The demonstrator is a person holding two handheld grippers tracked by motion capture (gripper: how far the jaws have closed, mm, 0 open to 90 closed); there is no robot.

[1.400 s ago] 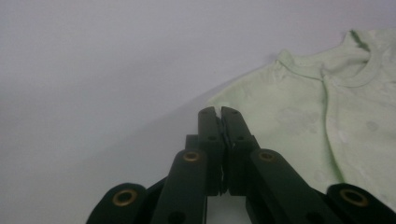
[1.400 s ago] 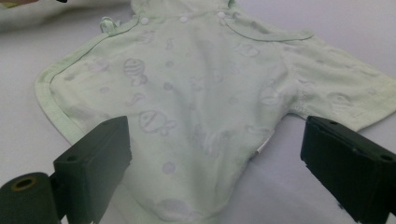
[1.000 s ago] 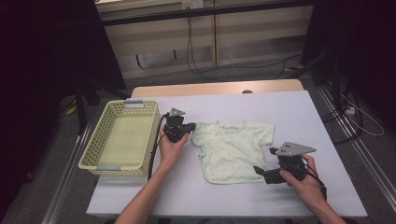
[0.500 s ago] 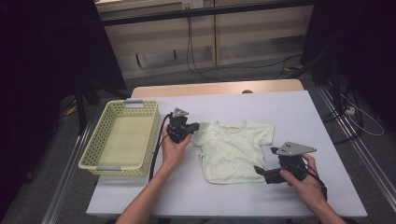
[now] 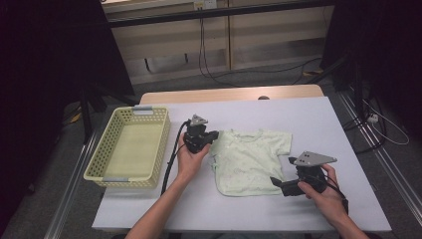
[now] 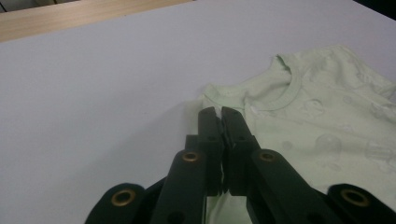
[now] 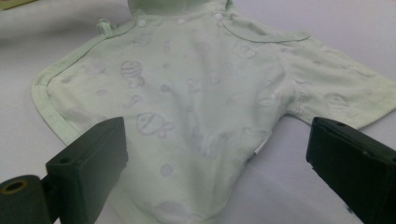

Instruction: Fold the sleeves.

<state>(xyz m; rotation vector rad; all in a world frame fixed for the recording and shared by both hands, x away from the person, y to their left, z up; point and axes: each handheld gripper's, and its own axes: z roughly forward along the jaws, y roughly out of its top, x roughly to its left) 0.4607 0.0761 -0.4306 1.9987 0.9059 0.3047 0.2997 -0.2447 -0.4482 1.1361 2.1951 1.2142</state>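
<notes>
I have the left gripper clamped on the left sleeve of the pale green baby shirt, which lies flat on the white table right of the yellow basket, while my right gripper hangs wide open at its lower right corner.

The left gripper, its jaws pinched shut on the left sleeve of the pale green baby shirt, is edging slightly away from the person and toward the garment's middle on the tabletop. The sleeve is being drawn inward with it, so the shirt's left edge is bunching and looking narrower than a second ago.
</notes>
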